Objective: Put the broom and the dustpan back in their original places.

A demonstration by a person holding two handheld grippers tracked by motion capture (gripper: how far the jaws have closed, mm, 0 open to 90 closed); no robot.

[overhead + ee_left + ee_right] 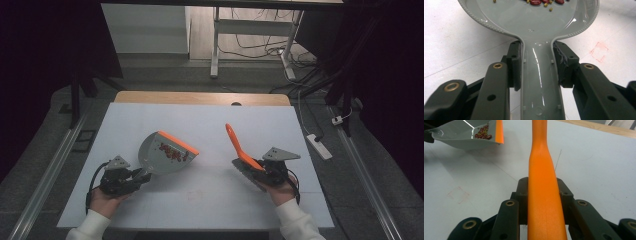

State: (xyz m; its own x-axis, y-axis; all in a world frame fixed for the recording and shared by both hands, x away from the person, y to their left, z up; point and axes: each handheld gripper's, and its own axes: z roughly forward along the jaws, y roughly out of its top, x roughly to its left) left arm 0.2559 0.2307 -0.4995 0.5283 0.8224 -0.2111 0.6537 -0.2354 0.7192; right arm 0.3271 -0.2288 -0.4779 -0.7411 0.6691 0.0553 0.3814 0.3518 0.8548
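Left gripper has its jaws clamped on the grey handle of the dustpan, one jaw on each side per the left gripper view. Pan is lifted off the white desk, left of centre, tilted, orange lip on its far-right edge. Red beans plus a few small greenish ones sit inside near that lip. Right gripper has its jaws closed on the orange-handled brush, handle pointing up and away, bristle end by the hand. Brush and pan well apart.

White table, faint red square mark, perhaps floor cables beyond.
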